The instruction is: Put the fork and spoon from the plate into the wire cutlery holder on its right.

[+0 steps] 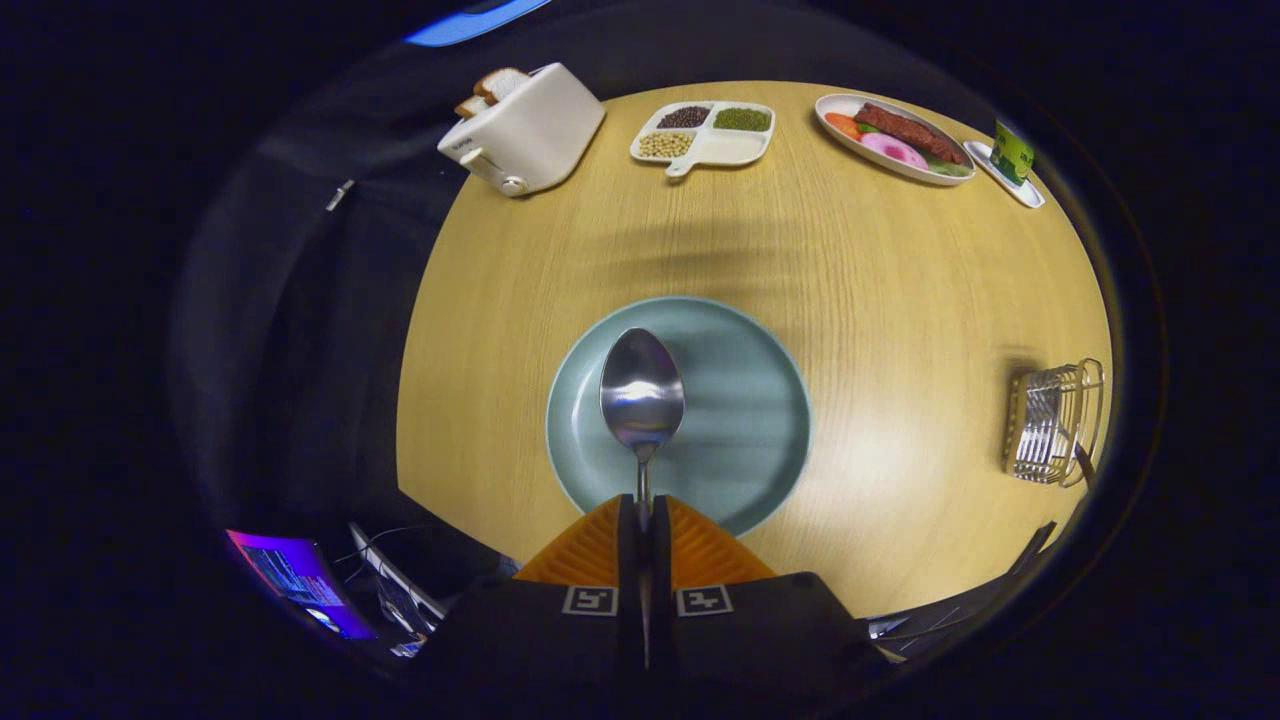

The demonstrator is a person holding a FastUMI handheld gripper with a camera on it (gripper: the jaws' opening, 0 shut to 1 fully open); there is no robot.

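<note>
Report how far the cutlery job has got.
Done, it seems: no fork lies on the plate, and a dark handle sticks out of the wire cutlery holder, though I cannot tell whether it is the fork. In hand: the tool is shut on the spoon, held above the plate. Left: carry the spoon right to the holder and drop it in.

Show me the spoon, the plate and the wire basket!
spoon (641, 390): gripper view, on its bowl, just ahead of the fingers.
plate (745, 400): gripper view, bare part beside the spoon.
wire cutlery holder (1050, 425): gripper view, its wire side.
</note>
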